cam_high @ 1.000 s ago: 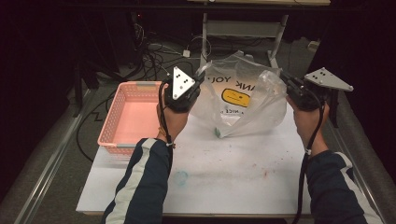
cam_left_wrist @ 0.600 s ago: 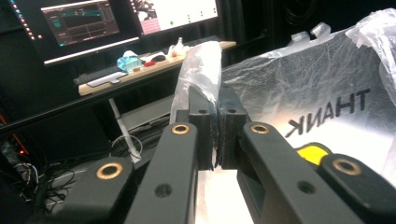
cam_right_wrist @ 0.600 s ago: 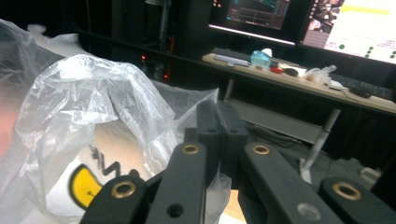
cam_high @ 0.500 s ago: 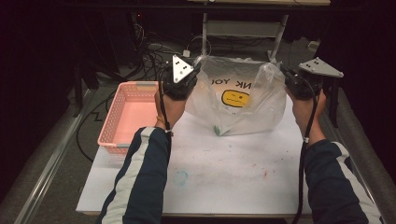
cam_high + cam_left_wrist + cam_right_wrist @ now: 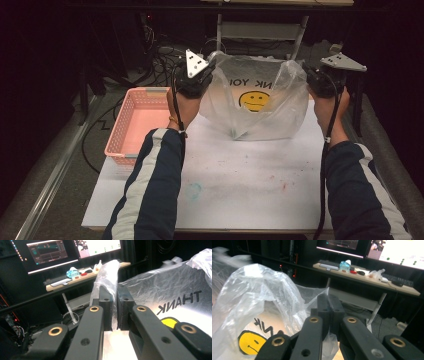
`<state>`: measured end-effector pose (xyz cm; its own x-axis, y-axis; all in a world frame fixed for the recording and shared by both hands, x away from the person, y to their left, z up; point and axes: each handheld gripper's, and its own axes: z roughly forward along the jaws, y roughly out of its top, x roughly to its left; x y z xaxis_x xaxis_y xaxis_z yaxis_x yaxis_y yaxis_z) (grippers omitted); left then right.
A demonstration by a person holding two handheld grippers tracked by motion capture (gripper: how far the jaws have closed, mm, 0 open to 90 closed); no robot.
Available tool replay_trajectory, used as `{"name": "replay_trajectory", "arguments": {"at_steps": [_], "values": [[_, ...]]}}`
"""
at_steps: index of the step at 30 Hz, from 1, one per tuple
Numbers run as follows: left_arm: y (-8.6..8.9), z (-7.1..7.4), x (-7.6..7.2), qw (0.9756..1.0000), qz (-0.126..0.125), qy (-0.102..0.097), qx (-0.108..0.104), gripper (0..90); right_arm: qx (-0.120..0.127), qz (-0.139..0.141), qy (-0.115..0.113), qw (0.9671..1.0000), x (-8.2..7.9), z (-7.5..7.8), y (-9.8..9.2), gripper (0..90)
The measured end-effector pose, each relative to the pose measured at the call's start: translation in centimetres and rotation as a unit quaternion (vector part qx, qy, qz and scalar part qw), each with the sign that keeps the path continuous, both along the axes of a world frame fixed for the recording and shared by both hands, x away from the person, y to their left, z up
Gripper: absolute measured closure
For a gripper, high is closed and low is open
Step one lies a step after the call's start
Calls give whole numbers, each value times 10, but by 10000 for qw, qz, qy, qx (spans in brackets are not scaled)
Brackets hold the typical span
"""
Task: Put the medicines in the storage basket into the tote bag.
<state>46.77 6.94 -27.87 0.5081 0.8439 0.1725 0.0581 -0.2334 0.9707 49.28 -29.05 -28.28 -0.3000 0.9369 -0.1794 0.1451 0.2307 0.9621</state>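
Observation:
A clear plastic bag (image 5: 260, 107) with a yellow smiley face and black lettering hangs stretched between my two grippers over the back of the white table (image 5: 240, 170). Its bottom touches the table. My left gripper (image 5: 211, 67) pinches the bag's left top edge. In the left gripper view a strip of film (image 5: 107, 277) rises from between the jaws of the left gripper (image 5: 113, 293); they have just eased apart a hair, the film still between them. My right gripper (image 5: 307, 75) is shut on the right top edge, where the plastic (image 5: 257, 302) bunches at the right gripper (image 5: 329, 300).
A pink basket (image 5: 135, 125) sits at the table's left edge, beside the person's left sleeve. Cables lie on the floor behind it. A desk (image 5: 367, 275) with monitors, a keyboard and small items stands beyond the table.
Both hands have moved farther from the person and slightly up, carrying the bag's top edges with them. The bag stands taller and more spread out than before.

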Motion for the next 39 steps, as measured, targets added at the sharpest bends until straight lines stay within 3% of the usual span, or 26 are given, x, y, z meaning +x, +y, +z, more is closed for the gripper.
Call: {"name": "replay_trajectory", "arguments": {"at_steps": [3,14,19,23,25,28,31,33,35,39], "values": [[-3,-4,4,9999,28,37,92,821,53,-28,28,10000,3,-2,-3,900],[-8,-18,24,9988,240,259,329,819,-110,-199,237,9995,16,-15,-8,900],[-7,-23,31,9978,389,341,409,770,-275,-352,356,9984,24,-22,-12,900],[-8,-28,36,9965,432,428,566,770,-251,-465,515,9973,31,-29,-17,900],[-7,-29,38,9965,439,469,527,761,-283,-508,571,9967,34,-33,-19,900],[-6,-30,39,9954,653,474,512,680,-452,-615,666,9949,38,-40,-19,900],[-4,-28,37,9963,637,459,336,595,-444,-678,789,9936,42,-45,-22,900],[-4,-25,35,9963,676,351,391,536,-533,-703,802,9929,44,-47,-22,900],[-4,-22,31,9965,702,329,297,467,-519,-731,807,9927,44,-48,-23,900],[-6,-13,24,9958,822,124,379,433,-487,-789,887,9917,46,-51,-20,900]]}}
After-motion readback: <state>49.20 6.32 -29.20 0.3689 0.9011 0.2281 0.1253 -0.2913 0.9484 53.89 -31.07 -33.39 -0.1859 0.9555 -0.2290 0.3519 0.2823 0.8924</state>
